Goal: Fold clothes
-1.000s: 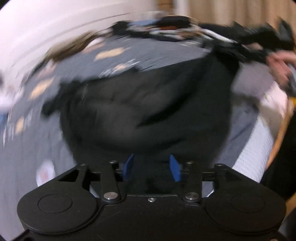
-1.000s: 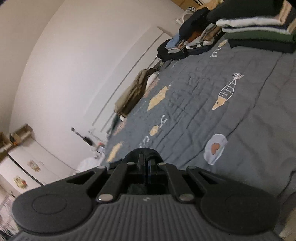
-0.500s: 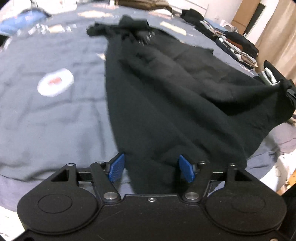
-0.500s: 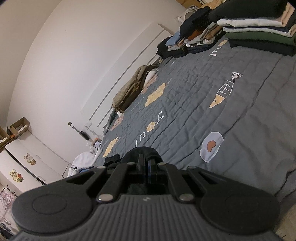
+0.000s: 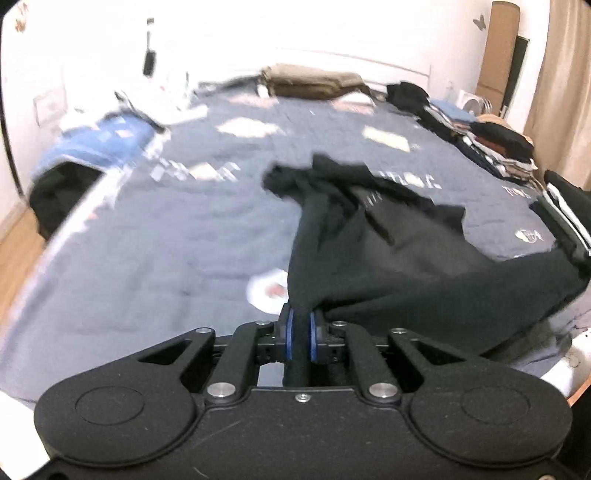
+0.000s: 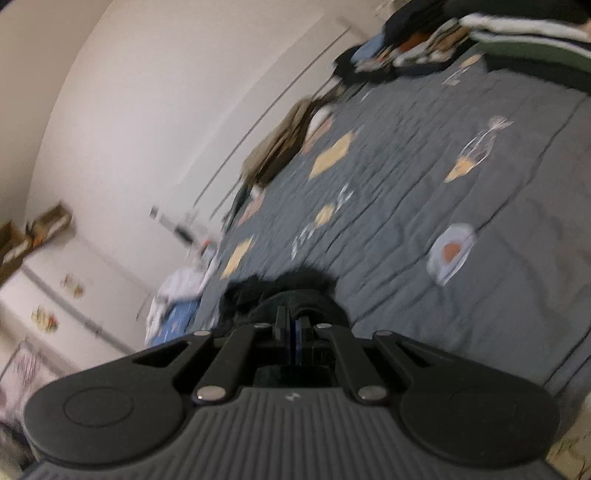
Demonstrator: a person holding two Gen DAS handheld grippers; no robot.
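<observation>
The left wrist view sits just behind the left gripper (image 5: pixel 300 334) and looks down its fingers, tilted steeply onto the bed (image 5: pixel 166 236), close over the near edge, with the far wall (image 5: pixel 332 33) along the top and the black garment (image 5: pixel 406 258) running out from the lens. The right wrist view sits behind the right gripper (image 6: pixel 293 332), pitched less steeply and rolled, so the bed (image 6: pixel 498 295) climbs toward the upper right and the wall (image 6: pixel 147 92) fills the left. Both take in the grey quilt, the brown bundle (image 5: pixel 314 79) (image 6: pixel 277 147) by the wall, and the stacked clothes (image 5: pixel 491 144) (image 6: pixel 424 48) along one side. Both frames are motion-blurred.
</observation>
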